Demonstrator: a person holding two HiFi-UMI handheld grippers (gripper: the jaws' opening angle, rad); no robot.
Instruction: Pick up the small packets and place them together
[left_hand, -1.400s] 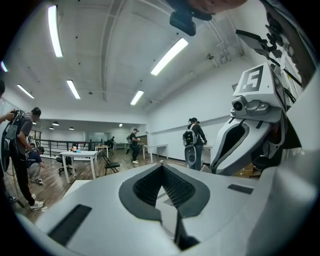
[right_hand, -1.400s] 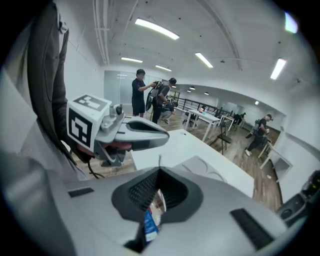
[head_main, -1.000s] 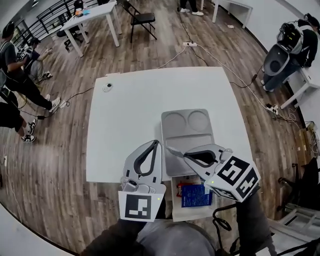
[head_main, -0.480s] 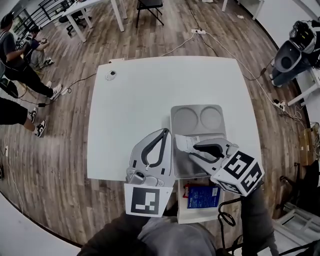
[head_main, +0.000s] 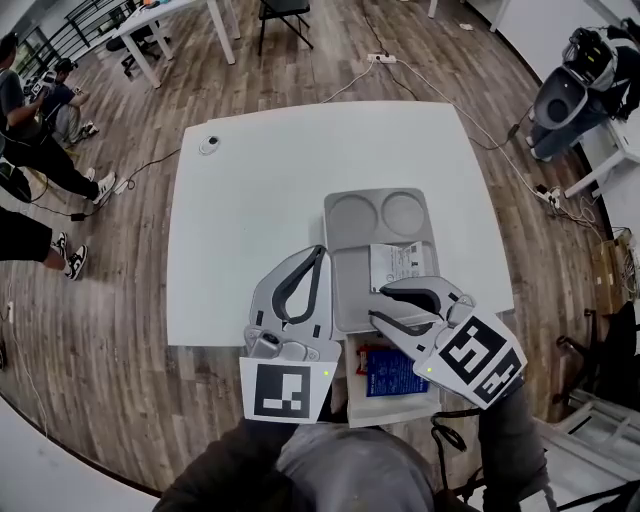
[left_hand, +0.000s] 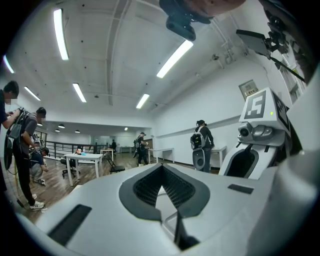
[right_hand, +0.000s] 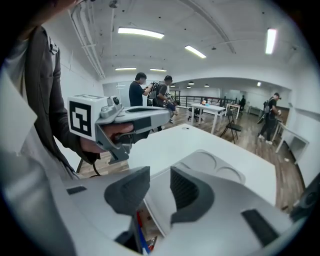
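Just now the right gripper (head_main: 380, 303) has been opening its jaws, and the white packet (head_main: 397, 265) it held lies flat on the gray tray (head_main: 355, 290) on the worktop (head_main: 250, 200). Nothing sits between those jaws. The left gripper (head_main: 319, 256) has its jaws together. If the right gripper pulls back low, it could snag the packet and drag it off

A white packet (head_main: 397, 266) with dark print lies flat in the grey tray (head_main: 345, 290). It sits in the large compartment against the tray's right edge, just below the two round hollows, a little askew to the tray's sides. A blue packet (head_main: 388, 375) lies flat in the open box (head_main: 352, 400) just off the near edge of the table (head_main: 250, 220), only partly in view. A strip of a red packet (head_main: 364, 354) shows at the blue packet's left side.
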